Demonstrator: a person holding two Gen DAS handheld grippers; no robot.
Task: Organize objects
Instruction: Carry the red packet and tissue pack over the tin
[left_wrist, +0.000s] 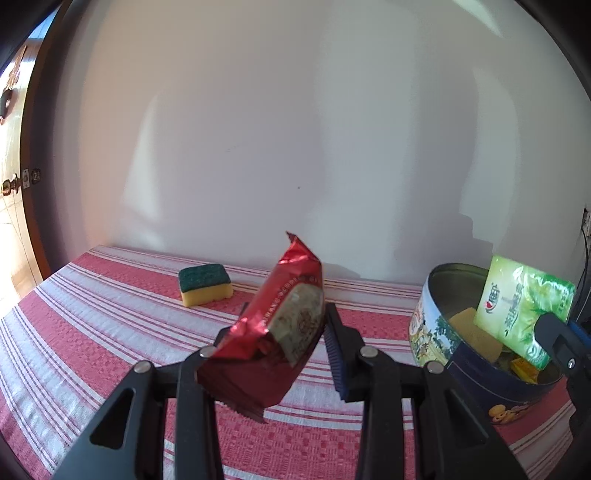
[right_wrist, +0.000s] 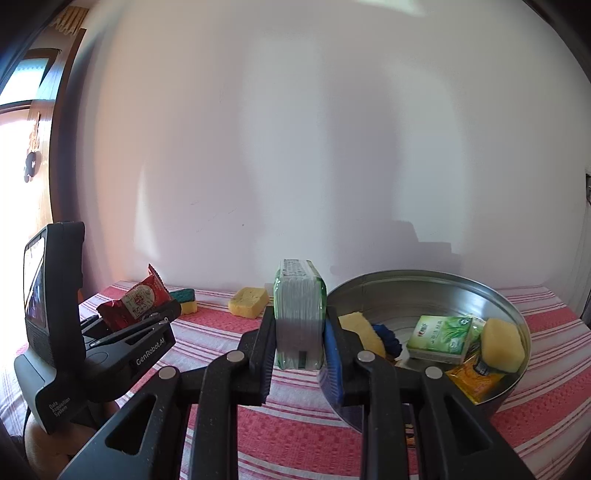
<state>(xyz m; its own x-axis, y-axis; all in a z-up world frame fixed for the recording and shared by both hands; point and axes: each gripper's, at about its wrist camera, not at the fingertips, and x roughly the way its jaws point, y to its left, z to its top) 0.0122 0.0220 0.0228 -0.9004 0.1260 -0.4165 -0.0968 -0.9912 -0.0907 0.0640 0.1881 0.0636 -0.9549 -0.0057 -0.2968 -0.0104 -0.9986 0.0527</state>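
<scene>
Left gripper (left_wrist: 284, 328) pinching red snack packet (left_wrist: 280, 321) above the tablecloth's (left_wrist: 110, 332) middle: light, crinkly, probably slippery; best held mid-body. Right gripper (right_wrist: 300, 332) clamped on green tissue pack (right_wrist: 299, 314) beside the tin's (right_wrist: 424, 275) left rim: soft, squashable.

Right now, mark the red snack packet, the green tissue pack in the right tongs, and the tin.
red snack packet (left_wrist: 284, 325): left wrist view, middle of its printed face.
green tissue pack (right_wrist: 300, 317): right wrist view, its white edge between the pads.
tin (right_wrist: 417, 274): right wrist view, far rim.
</scene>
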